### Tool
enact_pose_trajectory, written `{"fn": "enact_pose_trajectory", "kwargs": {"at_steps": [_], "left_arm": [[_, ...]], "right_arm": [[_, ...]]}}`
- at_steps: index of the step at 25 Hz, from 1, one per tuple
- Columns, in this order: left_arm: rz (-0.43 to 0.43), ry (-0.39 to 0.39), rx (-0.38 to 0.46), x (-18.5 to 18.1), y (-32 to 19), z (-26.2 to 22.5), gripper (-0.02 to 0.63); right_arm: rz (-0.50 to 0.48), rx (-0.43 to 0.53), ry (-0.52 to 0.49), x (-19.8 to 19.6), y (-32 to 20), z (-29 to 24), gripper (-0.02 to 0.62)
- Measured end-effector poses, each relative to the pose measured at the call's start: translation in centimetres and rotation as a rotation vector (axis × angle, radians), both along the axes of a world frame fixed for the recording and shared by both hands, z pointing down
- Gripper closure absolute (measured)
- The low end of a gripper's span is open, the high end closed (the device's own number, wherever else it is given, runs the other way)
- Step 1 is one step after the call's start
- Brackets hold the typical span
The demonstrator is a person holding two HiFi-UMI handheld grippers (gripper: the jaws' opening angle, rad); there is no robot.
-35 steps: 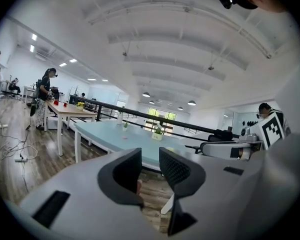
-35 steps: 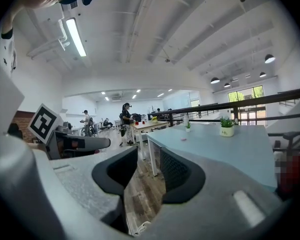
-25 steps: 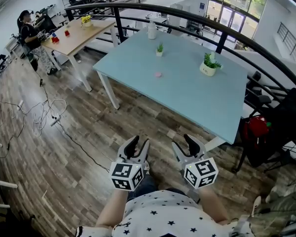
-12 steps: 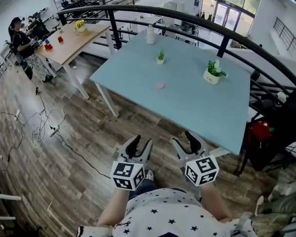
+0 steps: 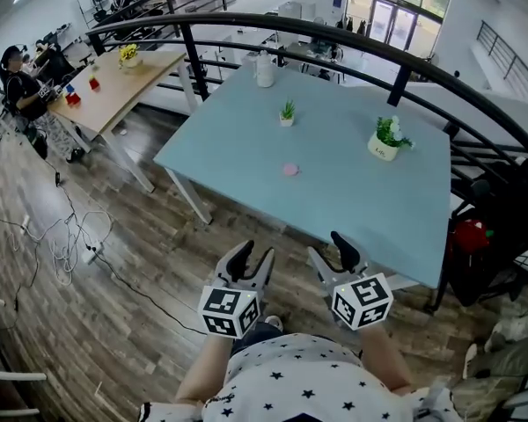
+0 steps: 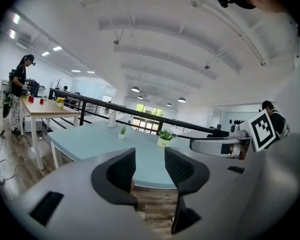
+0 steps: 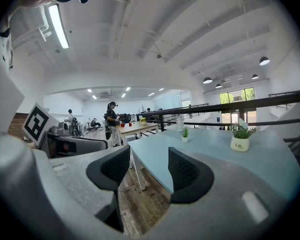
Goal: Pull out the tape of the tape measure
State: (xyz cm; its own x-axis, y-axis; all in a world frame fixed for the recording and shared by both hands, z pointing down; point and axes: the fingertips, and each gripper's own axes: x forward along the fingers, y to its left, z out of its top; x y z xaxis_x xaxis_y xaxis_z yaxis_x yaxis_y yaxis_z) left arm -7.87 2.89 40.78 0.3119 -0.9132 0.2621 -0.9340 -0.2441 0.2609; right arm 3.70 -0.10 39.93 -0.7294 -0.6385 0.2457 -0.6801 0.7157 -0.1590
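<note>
1. The left gripper (image 5: 256,255) is held out in front of the person over the wooden floor (image 5: 114,262), short of the near edge of the light blue counter (image 5: 334,192). Its fingers stand moderately apart and have just been opening. The left gripper view shows only floor and the counter's edge between them.
2. The right gripper (image 5: 329,249) is held just beside the left one, level with it. Its fingers are spread wide and have also just been opening, with nothing between them.
3. Each gripper carries its marker cube facing the head camera, just above the person's star-printed shirt (image 5: 299,381).
4. A small pink round object (image 5: 289,170) lies near the middle of the counter, well apart from both grippers. It is the only loose item there, and it is too small to tell whether it is the tape measure.
5. Farther back on the counter stand a tiny potted plant (image 5: 287,112), a larger plant in a white pot (image 5: 386,139) toward the right, and a white bottle (image 5: 265,70) at the far edge.
6. A black railing (image 5: 352,33) curves behind the counter.
7. To the left, another person (image 5: 22,95) stands at a wooden counter (image 5: 114,82), and cables (image 5: 70,236) trail across the floor.
</note>
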Motion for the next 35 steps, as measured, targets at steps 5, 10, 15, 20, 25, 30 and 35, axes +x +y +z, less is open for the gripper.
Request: {"fn": "enact_pose_trajectory", "kwargs": {"at_steps": [5, 10, 15, 20, 25, 30, 35], "left_arm": [[0.034, 0.005, -0.009, -1.9, -3.2, 0.7, 0.431], [0.059, 0.006, -0.012, -3.6, -6.2, 1.4, 0.43], [0.089, 0.006, -0.019, -4.6, -8.4, 2.1, 0.431], [0.132, -0.004, -0.02, -4.7, -10.2, 2.6, 0.43], [0.159, -0.005, -0.017, -4.7, -11.9, 3.1, 0.431], [0.17, -0.007, -0.017, -4.7, -14.3, 3.5, 0.425], [0.203, -0.017, -0.03, -4.3, -18.4, 4.5, 0.419]], "right_arm": [[0.018, -0.005, 0.006, -2.0, -2.8, 0.5, 0.373], [0.035, -0.005, 0.013, -3.7, -5.5, 1.2, 0.373], [0.053, -0.01, 0.015, -4.7, -7.2, 1.6, 0.373], [0.08, -0.019, 0.03, -4.4, -8.2, 1.9, 0.373], [0.108, -0.034, 0.042, -3.8, -9.7, 2.8, 0.373], [0.127, -0.021, 0.04, -3.4, -12.3, 2.6, 0.373], [0.142, -0.012, 0.026, -3.1, -16.6, 2.6, 0.373]]}}
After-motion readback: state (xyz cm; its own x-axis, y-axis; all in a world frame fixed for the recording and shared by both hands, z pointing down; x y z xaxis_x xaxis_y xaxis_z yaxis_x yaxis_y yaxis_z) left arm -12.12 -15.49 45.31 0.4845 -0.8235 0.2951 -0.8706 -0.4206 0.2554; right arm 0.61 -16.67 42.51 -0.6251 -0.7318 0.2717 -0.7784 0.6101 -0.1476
